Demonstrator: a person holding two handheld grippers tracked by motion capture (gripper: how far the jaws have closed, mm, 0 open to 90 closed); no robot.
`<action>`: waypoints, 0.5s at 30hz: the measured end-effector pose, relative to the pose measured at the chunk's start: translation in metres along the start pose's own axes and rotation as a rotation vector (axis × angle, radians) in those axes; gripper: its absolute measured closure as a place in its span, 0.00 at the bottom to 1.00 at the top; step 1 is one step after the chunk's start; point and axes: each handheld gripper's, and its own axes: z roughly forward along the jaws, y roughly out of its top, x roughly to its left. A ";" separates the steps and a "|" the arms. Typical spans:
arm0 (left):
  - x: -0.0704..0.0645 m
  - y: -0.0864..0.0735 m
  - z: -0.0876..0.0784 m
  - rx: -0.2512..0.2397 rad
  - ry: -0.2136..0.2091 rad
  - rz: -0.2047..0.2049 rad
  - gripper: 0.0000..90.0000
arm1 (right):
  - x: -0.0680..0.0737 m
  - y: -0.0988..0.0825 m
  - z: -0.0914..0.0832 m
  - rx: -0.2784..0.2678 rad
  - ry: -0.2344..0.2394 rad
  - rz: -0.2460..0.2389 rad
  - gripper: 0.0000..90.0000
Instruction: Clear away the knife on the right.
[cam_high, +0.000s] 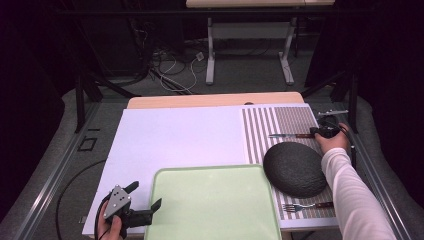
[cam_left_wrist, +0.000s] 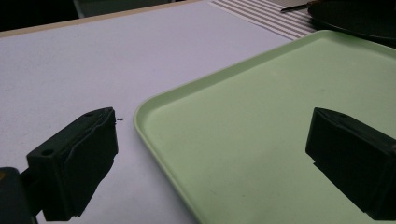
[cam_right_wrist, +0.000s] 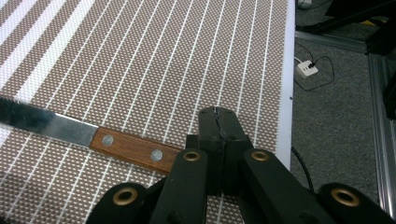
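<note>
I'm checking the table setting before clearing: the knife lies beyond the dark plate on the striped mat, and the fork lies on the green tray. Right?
Not quite. The high view shows the fork on the striped mat, just nearer than the dark plate, not on the green tray. The knife does lie beyond the plate.

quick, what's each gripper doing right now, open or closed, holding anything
Left gripper: open, holding nothing, jaws spread over the corner of the green tray.
Right gripper: closed on the wooden handle end of the knife.

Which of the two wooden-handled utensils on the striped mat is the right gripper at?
The knife, at the mat's far side beyond the dark plate; the right gripper is shut at its handle. The fork lies nearer, untouched.
</note>
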 end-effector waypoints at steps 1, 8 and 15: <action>0.000 0.000 0.000 0.000 0.000 0.001 0.03 | 0.000 -0.001 0.000 0.006 -0.001 0.002 1.00; 0.000 0.000 0.000 0.002 0.002 0.008 0.03 | -0.004 -0.007 -0.002 0.002 0.007 0.009 1.00; 0.000 0.000 0.000 0.000 0.001 0.007 0.03 | -0.002 -0.011 -0.009 0.011 0.028 -0.001 1.00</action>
